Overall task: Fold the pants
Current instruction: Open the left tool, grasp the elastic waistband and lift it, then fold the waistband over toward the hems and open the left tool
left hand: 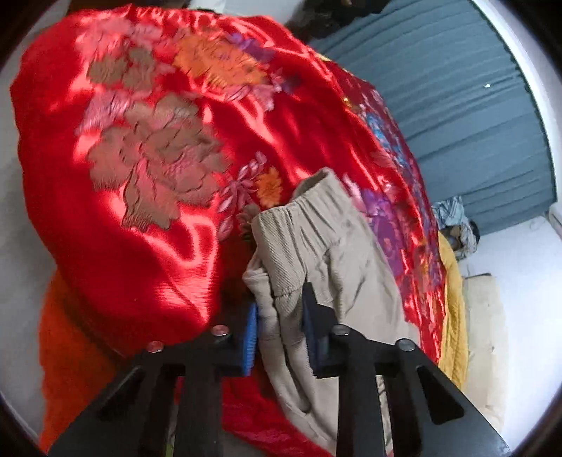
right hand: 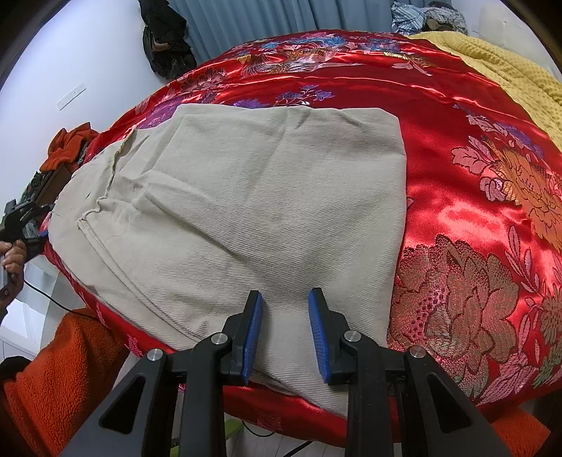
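Beige corduroy pants (right hand: 246, 211) lie folded on a red satin floral bedspread (right hand: 456, 197). In the right wrist view my right gripper (right hand: 285, 334) is open, its blue pads (right hand: 254, 337) hovering just over the near edge of the pants, holding nothing. In the left wrist view my left gripper (left hand: 281, 334) is shut on a bunched part of the pants (left hand: 316, 246) near the elastic waistband, lifting it off the bedspread (left hand: 158, 140). The left gripper also shows at the far left of the right wrist view (right hand: 21, 221), at the pants' left end.
A yellow blanket (right hand: 509, 70) lies on the bed's far right. An orange fleece (right hand: 52, 369) hangs below the near edge. Blue curtains (left hand: 456, 88), dark clothes (right hand: 165, 45) and a striped garment (right hand: 421, 14) are beyond the bed. White floor (left hand: 527, 281) surrounds it.
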### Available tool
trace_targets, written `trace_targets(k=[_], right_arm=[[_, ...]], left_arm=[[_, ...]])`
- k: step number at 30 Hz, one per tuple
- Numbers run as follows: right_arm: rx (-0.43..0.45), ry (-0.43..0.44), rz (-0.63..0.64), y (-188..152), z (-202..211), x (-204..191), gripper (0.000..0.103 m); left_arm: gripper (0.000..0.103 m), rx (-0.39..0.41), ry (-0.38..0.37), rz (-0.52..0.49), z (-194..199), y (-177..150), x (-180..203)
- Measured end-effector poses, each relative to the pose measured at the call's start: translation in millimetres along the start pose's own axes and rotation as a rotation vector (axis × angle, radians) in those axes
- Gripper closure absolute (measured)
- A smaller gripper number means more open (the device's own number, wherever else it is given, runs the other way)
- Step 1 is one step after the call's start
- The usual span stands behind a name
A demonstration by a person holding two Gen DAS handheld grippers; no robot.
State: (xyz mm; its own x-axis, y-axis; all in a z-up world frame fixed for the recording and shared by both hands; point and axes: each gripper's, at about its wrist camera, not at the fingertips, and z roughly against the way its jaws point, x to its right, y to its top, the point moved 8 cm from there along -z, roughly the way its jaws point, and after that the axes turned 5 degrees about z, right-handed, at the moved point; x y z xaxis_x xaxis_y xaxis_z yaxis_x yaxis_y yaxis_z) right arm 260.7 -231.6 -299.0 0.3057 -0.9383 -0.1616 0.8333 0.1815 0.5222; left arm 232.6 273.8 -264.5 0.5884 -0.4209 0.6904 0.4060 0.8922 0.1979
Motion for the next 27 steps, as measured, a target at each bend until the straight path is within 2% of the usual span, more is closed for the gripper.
trace_targets(k=[3,9,12,15,18,22,24,27], right_arm=[[0.001,0.004,0.000,0,0,1,0.075],[0.002,0.011,-0.001,1,1,2,0.075],[0.013,0.032,-0.013,1,4,1,0.070],[0.029,0.097,-0.054,4,12,0,0.057],[0.071,0.156,-0.134,11,30,5,0.055],[0.253,0.134,-0.240,22,74,37,0.055],[0.342,0.103,-0.334,21,93,64,0.055],[0.390,0.082,-0.482,11,103,101,0.054]], left_arm=[[0.085,0.047,-0.019,-0.080,25,-2,29],[0.085,0.134,-0.068,-0.373,83,-33,125],[0.085,0.137,-0.131,-0.548,102,-73,185],[0.086,0.099,-0.203,-0.723,102,-131,243],[0.086,0.016,-0.264,-0.866,81,-199,286],[0.086,-0.128,-0.268,-1.025,22,-299,312],[0.086,-0.188,-0.244,-1.080,-8,-338,311],[0.083,-0.249,-0.147,-1.204,-63,-395,293]])
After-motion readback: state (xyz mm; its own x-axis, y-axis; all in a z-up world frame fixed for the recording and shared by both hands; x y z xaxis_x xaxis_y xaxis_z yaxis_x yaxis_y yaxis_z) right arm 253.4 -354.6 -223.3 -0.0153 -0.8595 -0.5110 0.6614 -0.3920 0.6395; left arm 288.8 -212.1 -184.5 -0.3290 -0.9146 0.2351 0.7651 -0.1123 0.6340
